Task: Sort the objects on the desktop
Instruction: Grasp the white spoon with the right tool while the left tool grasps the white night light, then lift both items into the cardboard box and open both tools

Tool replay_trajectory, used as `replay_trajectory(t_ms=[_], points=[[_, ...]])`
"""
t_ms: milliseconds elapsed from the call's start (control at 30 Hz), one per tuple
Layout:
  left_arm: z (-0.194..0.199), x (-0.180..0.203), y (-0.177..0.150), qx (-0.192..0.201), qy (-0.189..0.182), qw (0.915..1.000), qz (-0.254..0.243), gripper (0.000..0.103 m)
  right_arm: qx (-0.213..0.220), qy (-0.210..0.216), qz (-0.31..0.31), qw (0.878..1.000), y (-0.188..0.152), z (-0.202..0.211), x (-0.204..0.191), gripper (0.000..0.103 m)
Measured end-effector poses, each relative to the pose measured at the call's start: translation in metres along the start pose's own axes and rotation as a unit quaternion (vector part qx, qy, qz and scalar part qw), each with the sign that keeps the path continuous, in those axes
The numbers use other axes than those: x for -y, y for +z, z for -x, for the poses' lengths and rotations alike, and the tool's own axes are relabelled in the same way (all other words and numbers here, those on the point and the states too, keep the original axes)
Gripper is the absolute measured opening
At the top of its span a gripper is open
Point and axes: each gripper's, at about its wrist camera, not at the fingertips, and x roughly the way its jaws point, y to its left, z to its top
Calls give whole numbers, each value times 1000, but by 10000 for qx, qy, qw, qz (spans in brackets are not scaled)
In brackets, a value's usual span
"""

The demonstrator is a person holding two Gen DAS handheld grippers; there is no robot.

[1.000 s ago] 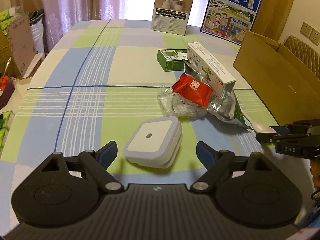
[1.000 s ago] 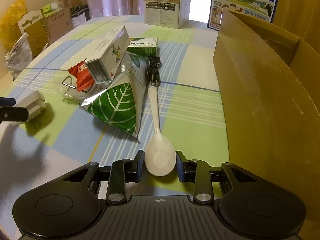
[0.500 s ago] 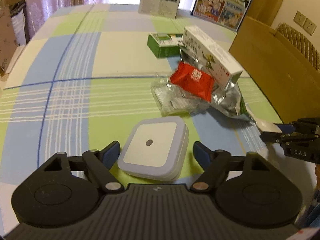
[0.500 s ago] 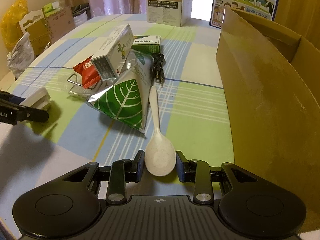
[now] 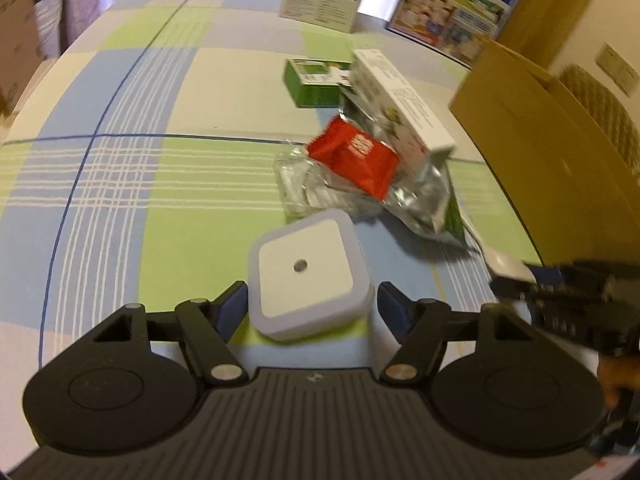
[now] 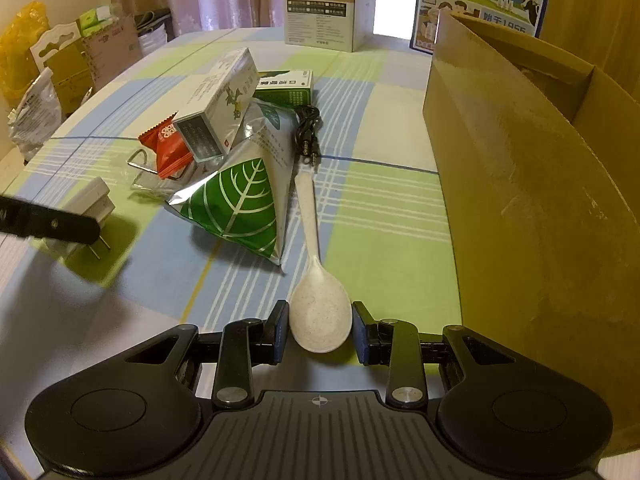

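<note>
My left gripper (image 5: 310, 306) is shut on a white square plug-in night light (image 5: 306, 274) and holds it tilted above the checked tablecloth; its prongs show in the right wrist view (image 6: 86, 216). My right gripper (image 6: 320, 330) is shut on the bowl of a white speckled spoon (image 6: 316, 292), whose handle points away toward the pile. The pile holds a red snack packet (image 5: 356, 158), a white carton (image 5: 400, 100), a green leaf pouch (image 6: 240, 204), a green box (image 5: 312, 82) and a black cable (image 6: 308, 130).
A large open cardboard box (image 6: 532, 168) stands along the right side of the table. A white product box (image 6: 320, 4) and a blue milk carton box (image 6: 484, 0) stand at the far edge. Bags and cartons (image 6: 48, 68) sit off the table's left side.
My left gripper has closed on the night light and lifted it, tilting it. My right gripper has stayed shut on the spoon's bowl, and the spoon has shifted slightly.
</note>
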Motion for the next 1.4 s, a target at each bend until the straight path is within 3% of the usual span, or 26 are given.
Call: replay_trajectory(t_ms=[167,533,700,900,967,1033,1400], points=[[-7,-3,6,-35,41,9993,362,65,11,-2,14,10000,0,-1,0,30],[-7,5,-5,5,22,9996,286,62,80,-134,223,9996,4,-5,-3,31],[-6,10,-11,81,2,9997,232,62,200,-275,566,9978,5,-9,-8,38],[-5,8,-13,138,-85,9995,287,62,164,-152,370,9991,7,-11,-3,37],[-5,7,-14,161,-117,9993,325,62,103,-53,245,9996,7,-10,-1,30],[-5,6,-14,181,-142,9991,355,62,76,35,120,9999,7,-8,-1,30],[-2,14,-18,235,-89,9995,174,61,657,-269,122,9974,6,16,-6,30]])
